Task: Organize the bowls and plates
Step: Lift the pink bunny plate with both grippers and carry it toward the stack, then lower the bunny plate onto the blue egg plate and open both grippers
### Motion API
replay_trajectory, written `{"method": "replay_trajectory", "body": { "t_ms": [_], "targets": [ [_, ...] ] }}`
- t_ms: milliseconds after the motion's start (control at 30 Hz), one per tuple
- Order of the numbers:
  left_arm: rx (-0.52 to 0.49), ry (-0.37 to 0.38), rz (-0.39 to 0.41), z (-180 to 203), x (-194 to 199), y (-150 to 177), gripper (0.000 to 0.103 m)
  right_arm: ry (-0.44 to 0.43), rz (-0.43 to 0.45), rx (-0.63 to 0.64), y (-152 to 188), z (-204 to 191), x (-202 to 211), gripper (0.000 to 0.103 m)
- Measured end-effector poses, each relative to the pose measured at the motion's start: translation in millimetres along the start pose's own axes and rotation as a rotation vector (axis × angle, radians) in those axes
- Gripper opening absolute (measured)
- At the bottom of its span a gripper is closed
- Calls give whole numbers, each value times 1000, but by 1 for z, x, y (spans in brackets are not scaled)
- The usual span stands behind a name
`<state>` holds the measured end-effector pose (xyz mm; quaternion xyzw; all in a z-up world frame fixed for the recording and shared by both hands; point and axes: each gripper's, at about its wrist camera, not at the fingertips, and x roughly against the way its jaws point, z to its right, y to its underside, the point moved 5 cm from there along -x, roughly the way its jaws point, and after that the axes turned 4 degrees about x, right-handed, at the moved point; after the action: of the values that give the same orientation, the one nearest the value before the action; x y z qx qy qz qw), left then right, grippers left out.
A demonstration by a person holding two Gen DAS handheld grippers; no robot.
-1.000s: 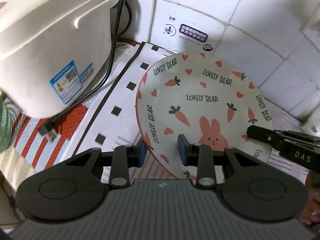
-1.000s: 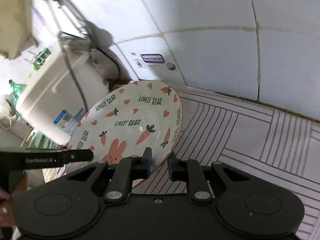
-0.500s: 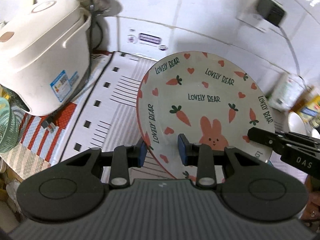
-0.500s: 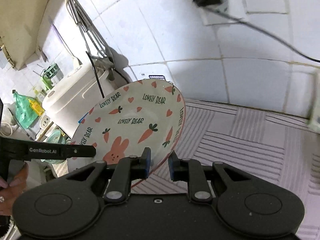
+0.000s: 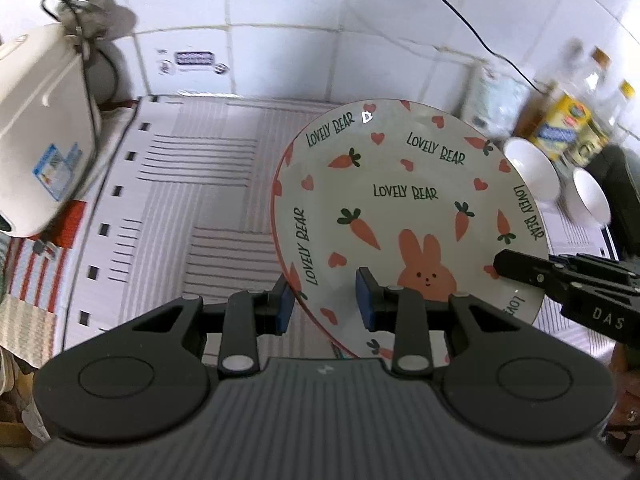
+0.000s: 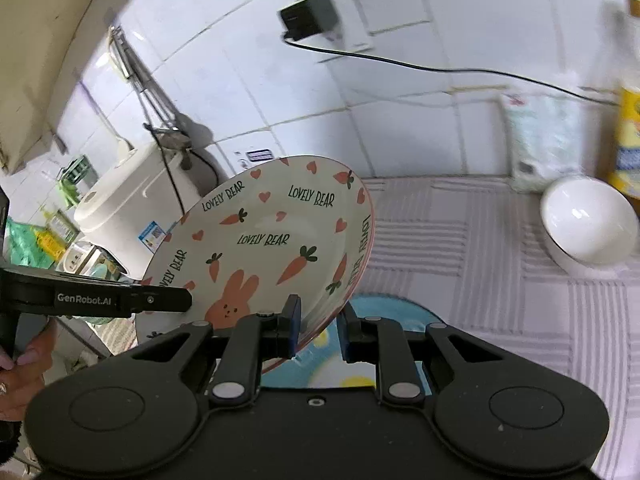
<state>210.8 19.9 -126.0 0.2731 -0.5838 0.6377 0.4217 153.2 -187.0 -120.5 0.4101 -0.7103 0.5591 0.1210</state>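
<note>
We see the striped mat (image 5: 208, 184) covering the counter, white tiled wall (image 5: 280, 20) at the far side. Rice cooker (image 5: 40, 128) sits far left on the mat. The carrot-and-rabbit plate (image 5: 404, 216) is up off the mat, tilted, held between both tools. Left gripper (image 5: 325, 300) is clamped on the plate's near left rim, one blue pad on each face. Right gripper (image 6: 318, 328) is pinched on the near right rim, jaws nearly together around the edge. Two white bowls (image 5: 532, 170) sit on the mat at the far right, side by side, bottles (image 5: 568, 128) behind them. A blue patterned item (image 6: 384, 340) lies below the plate in the right wrist view; we can't tell what it is.
</note>
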Motion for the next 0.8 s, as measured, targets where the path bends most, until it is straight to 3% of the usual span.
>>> {"method": "replay_trajectory", "body": {
  "t_ms": [467, 800],
  "targets": [
    [-42, 8, -125, 24, -24, 36, 31, 55, -50, -107, 64, 21, 21, 24],
    [11, 7, -227, 20, -47, 57, 31, 80, -113, -136, 91, 26, 15, 24]
  ]
}}
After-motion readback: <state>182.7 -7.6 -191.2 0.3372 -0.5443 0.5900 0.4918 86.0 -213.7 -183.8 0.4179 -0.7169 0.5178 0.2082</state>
